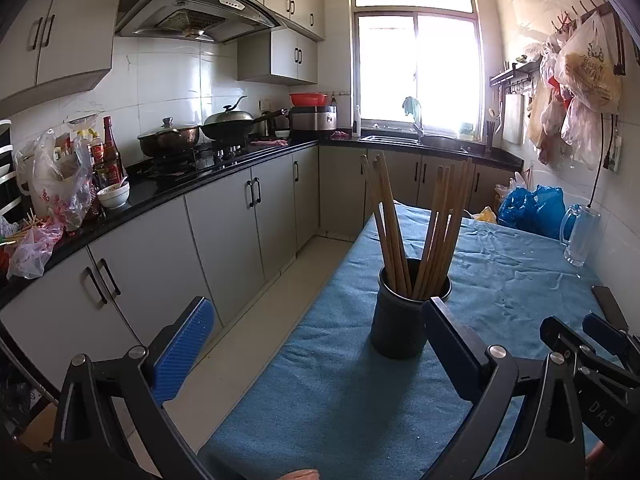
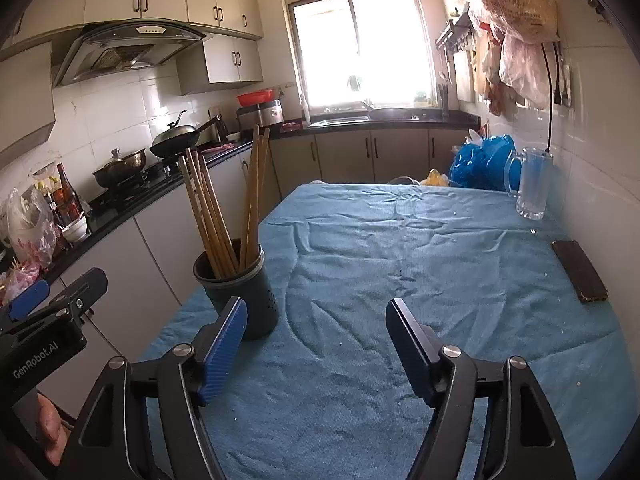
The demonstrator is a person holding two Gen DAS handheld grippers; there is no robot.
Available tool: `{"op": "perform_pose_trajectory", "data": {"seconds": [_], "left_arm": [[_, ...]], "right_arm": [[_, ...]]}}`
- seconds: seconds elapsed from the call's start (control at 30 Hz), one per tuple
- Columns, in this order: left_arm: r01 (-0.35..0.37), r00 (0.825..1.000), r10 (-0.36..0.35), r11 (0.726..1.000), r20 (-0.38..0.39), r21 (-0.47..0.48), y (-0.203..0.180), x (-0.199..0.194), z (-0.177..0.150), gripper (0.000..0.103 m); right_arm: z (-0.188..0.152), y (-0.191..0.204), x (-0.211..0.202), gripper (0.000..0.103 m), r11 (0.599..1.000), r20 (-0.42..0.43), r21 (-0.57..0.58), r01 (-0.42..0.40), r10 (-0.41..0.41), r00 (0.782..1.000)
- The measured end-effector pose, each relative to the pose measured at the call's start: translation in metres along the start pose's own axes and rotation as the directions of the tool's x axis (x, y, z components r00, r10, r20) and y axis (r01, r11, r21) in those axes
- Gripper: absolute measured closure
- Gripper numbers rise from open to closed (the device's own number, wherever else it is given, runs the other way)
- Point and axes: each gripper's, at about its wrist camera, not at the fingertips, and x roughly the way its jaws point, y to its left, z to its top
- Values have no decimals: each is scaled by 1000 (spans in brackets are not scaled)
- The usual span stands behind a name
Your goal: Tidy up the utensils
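A dark cylindrical utensil holder [image 1: 396,320] stands on the blue tablecloth [image 1: 500,288] near the table's left edge. Several wooden chopsticks [image 1: 436,232] stand in it, fanned into two bunches. My left gripper [image 1: 320,344] is open and empty, just short of the holder, with its right finger beside the holder's base. In the right wrist view the holder [image 2: 240,292] and chopsticks [image 2: 212,216] are at the left. My right gripper [image 2: 316,344] is open and empty over bare cloth, to the right of the holder. It also shows in the left wrist view [image 1: 592,344] at the lower right.
A dark phone [image 2: 580,272] lies near the table's right edge by the wall. A glass mug [image 2: 532,184] and blue plastic bags [image 2: 480,160] are at the far right end. A kitchen counter [image 1: 160,192] with pots and bottles runs along the left, across a floor aisle.
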Motion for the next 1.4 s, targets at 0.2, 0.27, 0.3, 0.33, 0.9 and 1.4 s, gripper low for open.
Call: {"op": "perform_pose_trajectory", "data": {"seconds": [0.2,0.27,0.3,0.33,0.9,1.4], "left_arm": [[-1,1000,1,1000,-9,13,-3,3,-3,0],[-1,1000,1,1000,-12,22,-5,5,-4,0],[0,1000,1,1000,-15,24,-5,6,-5,0],[0,1000,0,1000,-18,25,-6,7,-5,0],[7,997,-5,1000,-74,25,-10,21,-11,0],[19,996,-16,999,-85,34,-13,23,-13,0]], "right_arm": [[0,0,-1,25,1000,12,-3,8,-8,1000],[-1,0,0,25,1000,9,-4,9,-9,1000],[-2,0,1,25,1000,8,-4,9,-9,1000],[-2,-1,1,25,1000,8,-3,10,-9,1000],[-2,-1,9,24,1000,0,-9,15,-15,1000],[-2,1,2,23,998,68,-30,58,-56,996]]}}
